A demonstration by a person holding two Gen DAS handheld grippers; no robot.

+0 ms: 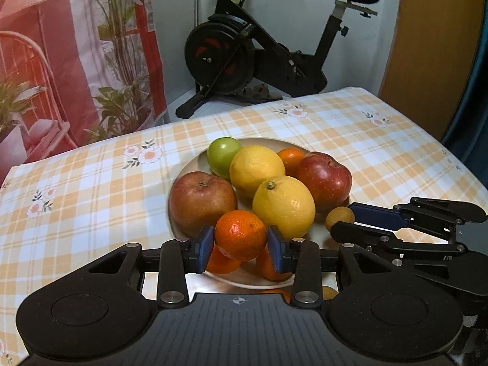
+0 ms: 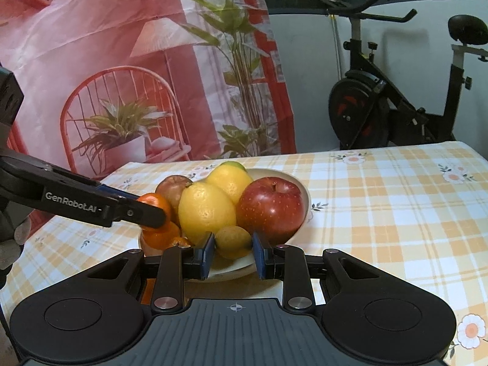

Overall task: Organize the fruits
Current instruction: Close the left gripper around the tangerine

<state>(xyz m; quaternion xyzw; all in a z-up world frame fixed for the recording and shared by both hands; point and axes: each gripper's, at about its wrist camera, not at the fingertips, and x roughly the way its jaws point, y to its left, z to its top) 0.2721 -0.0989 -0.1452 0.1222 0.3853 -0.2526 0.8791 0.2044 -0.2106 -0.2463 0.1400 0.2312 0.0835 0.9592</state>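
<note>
Left gripper (image 1: 241,245): I pinch a mandarin (image 1: 240,234), above the plate (image 1: 183,164).
Right gripper (image 2: 233,251): I pinch a small yellow fruit (image 2: 233,241), beside the red apple (image 2: 271,206).

A cream plate (image 1: 189,164) carries piled fruit: two yellow lemons (image 1: 283,206), a red apple (image 1: 324,180), a russet apple (image 1: 201,202), a green fruit (image 1: 222,155). One mandarin (image 1: 241,233) sits raised above two others; a small yellow fruit (image 2: 233,241) lies at the rim.
</note>
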